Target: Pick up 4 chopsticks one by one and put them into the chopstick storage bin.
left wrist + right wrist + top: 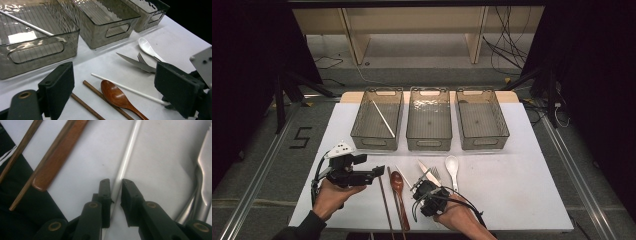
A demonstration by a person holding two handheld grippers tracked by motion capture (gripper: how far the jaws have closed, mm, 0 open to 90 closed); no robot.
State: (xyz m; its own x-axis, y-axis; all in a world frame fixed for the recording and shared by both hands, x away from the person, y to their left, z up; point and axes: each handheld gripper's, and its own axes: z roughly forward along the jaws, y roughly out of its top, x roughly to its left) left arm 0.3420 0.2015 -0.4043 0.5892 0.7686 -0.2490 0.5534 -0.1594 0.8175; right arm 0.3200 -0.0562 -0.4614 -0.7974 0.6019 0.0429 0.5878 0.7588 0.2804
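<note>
- My right gripper [116,182] sits at the near edge of the counter [512,190], pointing away from me; in its own view the jaws have narrowed onto the white chopstick [127,155], which runs up between the two pads and appears pinched there.
- The held white chopstick lies on the counter, slanting away from me and to my left; in the left gripper view it [127,88] passes just beyond the bowl of the brown wooden spoon [117,97].
- My left gripper [379,172] is held above the near left part of the counter, level, pointing toward the right; its jaws stand wide with nothing between them.
- Brown chopsticks [384,200] lie beside the wooden spoon, on its left, running toward me.
- A knife [136,63] and a fork [141,58] lie crossed just right of the white chopstick; the knife's handle [202,185] shows beside my right jaws.
- A white ceramic spoon [452,170] lies right of the fork, bowl away from me.
- Three clear bins stand in a row at the far side: the left bin [362,135] holds a second white chopstick [383,118] lying diagonally; the middle bin [429,142] and the right bin [484,142] stand beside it.
</note>
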